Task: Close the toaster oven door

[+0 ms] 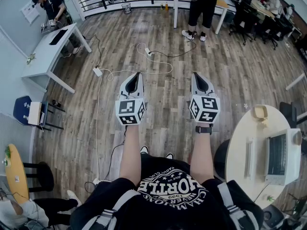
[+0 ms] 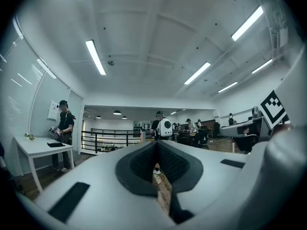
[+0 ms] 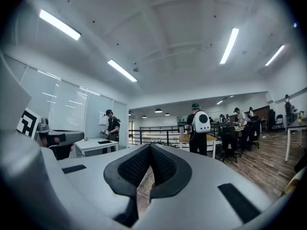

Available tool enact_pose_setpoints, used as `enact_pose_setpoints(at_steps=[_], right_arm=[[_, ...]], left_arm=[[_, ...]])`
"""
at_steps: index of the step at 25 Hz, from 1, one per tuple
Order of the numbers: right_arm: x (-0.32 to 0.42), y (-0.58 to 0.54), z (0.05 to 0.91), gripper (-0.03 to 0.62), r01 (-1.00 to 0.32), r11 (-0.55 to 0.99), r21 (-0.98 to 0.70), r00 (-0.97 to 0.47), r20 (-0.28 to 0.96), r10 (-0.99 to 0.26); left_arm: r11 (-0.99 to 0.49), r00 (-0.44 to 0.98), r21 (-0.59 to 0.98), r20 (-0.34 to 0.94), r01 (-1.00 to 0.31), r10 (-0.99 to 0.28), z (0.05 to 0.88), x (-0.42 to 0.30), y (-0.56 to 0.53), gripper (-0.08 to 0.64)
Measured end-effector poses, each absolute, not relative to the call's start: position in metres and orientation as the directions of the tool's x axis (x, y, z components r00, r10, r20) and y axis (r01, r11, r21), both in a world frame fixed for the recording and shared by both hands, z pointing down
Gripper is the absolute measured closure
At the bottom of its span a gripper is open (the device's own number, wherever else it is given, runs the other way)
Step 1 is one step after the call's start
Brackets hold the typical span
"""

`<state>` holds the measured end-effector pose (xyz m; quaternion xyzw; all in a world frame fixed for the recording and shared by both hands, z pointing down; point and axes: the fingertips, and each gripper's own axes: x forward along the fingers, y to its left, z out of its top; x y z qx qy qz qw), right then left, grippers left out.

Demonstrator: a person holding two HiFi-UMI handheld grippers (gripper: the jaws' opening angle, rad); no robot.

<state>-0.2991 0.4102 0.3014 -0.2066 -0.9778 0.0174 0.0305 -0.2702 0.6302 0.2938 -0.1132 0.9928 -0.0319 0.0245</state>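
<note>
No toaster oven shows in any view. I hold both grippers out level over a wooden floor point(image 1: 168, 123), side by side. My left gripper point(image 1: 135, 75) is shut with nothing between its jaws, and its marker cube point(image 1: 130, 111) sits near my hand. My right gripper point(image 1: 200, 76) is shut and empty too. In the left gripper view the closed jaws of the left gripper point(image 2: 156, 150) point across an open office. The right gripper point(image 3: 149, 152) looks the same way in its own view.
A white desk point(image 1: 50, 49) stands at the left with a person point(image 1: 52, 8) beside it. Cables and a power strip point(image 1: 97, 71) lie on the floor ahead. A round table point(image 1: 240, 150) with a laptop point(image 1: 278, 158) is at my right. A person with a backpack point(image 3: 199, 128) stands ahead.
</note>
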Motion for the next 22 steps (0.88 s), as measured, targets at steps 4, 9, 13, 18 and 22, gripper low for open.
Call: enact_pose_setpoints(at_steps=[4,9,13,18,22], right_arm=[[-0.293,0.385,0.311,0.572,0.394,0.918,-0.049,-0.916,0.064,0.397],[-0.289,0.362,0.321,0.572,0.356,0.932,-0.07,-0.928,0.09,0.361],[-0.288,0.34,0.321,0.572,0.301,0.95,-0.079,-0.946,0.099,0.308],[-0.293,0.326,0.317,0.572,0.224,0.972,-0.075,-0.969,0.094,0.23],[-0.299,0.307,0.31,0.572,0.143,0.987,-0.075,-0.985,0.091,0.15]], left_arm=[[0.968,-0.969,-0.066,-0.024,-0.243,-0.245,0.301,-0.268,0.599,0.543],[0.952,-0.953,-0.056,-0.018,-0.3,-0.301,0.304,-0.278,0.567,0.543],[0.924,-0.926,-0.066,-0.008,-0.377,-0.378,0.303,-0.288,0.535,0.543],[0.871,-0.874,-0.074,-0.001,-0.485,-0.486,0.303,-0.309,0.508,0.543],[0.823,-0.824,-0.068,-0.003,-0.565,-0.566,0.3,-0.329,0.482,0.543]])
